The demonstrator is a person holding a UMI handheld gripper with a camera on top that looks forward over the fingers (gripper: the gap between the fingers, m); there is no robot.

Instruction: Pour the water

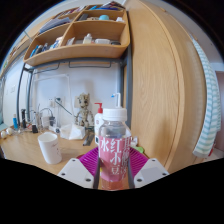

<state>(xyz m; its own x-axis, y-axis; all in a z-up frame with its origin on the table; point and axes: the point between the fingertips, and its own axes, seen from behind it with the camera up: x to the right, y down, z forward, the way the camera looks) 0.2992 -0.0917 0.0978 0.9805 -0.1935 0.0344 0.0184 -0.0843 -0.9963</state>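
One bottle: a clear plastic water bottle with a white cap and a pink label printed with white characters [113, 150] stands upright between the gripper's fingers, at the near edge of the wooden desk [25, 150].
Gripper: the two-finger gripper [113, 165] is closed on the bottle, its magenta pads [90, 160] pressed against the label from either side; pale finger ends show below, left and right of the bottle.
Cup: a white, round, open-topped cup [49, 147] stands on the desk to the left of the bottle, apart from it and a little beyond the left finger.
Desk back edge: a cluster of small items sits along the wall, among them a dark-capped bottle [33, 125], a small brown figurine [84, 104] and a pump bottle with a red top [99, 112]; finer detail is too small to tell.
Shelf: a wooden wall shelf with compartments [85, 45] hangs above the desk, holding pale objects I cannot make out.
Right side: a tall, light wooden panel [160, 90] rises beside the desk, close behind the bottle's right shoulder.
Wall: white tiles [60, 85] lie between desk and shelf.
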